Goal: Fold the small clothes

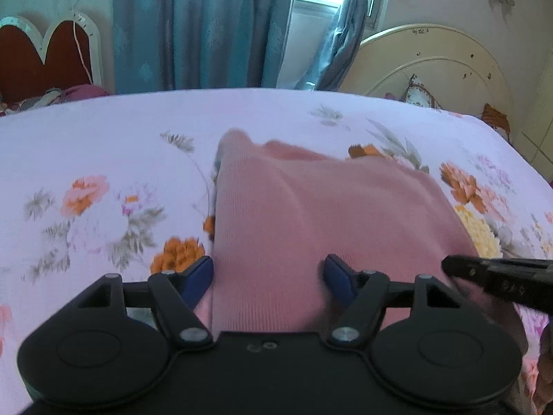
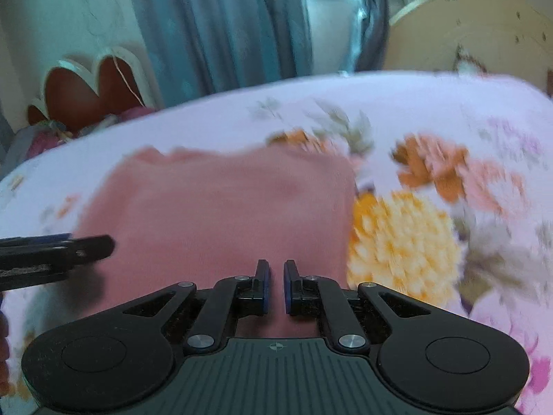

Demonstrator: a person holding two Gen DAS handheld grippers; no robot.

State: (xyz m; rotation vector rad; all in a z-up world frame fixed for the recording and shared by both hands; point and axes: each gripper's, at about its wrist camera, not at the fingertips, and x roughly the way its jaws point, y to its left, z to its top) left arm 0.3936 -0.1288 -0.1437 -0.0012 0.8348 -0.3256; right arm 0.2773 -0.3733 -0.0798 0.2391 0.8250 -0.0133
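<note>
A pink knit garment [image 1: 311, 214] lies folded on the floral bedsheet [image 1: 103, 159]; it also shows in the right wrist view [image 2: 214, 207]. My left gripper [image 1: 269, 278] is open, its blue-padded fingers spread over the garment's near left part, holding nothing. My right gripper [image 2: 275, 285] hovers over the garment's near right edge with its jaws almost closed and a narrow gap between them; nothing shows between them. The right gripper's tip shows at the right in the left wrist view [image 1: 459, 266]. The left gripper shows at the left in the right wrist view [image 2: 69, 249].
A cream round headboard [image 1: 432, 65] stands at the back right with a patterned pillow [image 1: 420, 91]. Blue curtains [image 1: 193, 27] and a window are behind the bed. A red heart-shaped headboard [image 1: 45, 58] with piled clothes stands at the back left.
</note>
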